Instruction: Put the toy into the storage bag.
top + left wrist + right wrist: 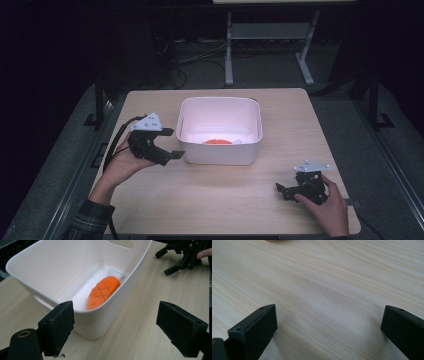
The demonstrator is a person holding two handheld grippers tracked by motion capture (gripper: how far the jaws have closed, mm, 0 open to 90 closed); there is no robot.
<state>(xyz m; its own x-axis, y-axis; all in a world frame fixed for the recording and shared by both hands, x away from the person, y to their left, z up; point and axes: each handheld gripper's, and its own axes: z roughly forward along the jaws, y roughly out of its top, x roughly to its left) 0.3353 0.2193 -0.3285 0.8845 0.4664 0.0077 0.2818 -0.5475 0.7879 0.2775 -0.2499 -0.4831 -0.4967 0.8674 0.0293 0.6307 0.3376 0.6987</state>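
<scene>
Nearest me, both hands are resting grippers on the tabletop (210, 200): I am holding the left gripper (167, 142) wide apart just beside the white bin (250, 150), and the right gripper (283, 191) wide apart over bare wood. Lying flat on the bin's floor, the orange fish-shaped toy (103, 291) is looking light and probably soft, so I am judging a grasp across its narrower body best.

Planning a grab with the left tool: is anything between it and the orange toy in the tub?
Yes: the tub's near wall stands between the open left tool and the toy. From above, nothing visible covers it.
</scene>
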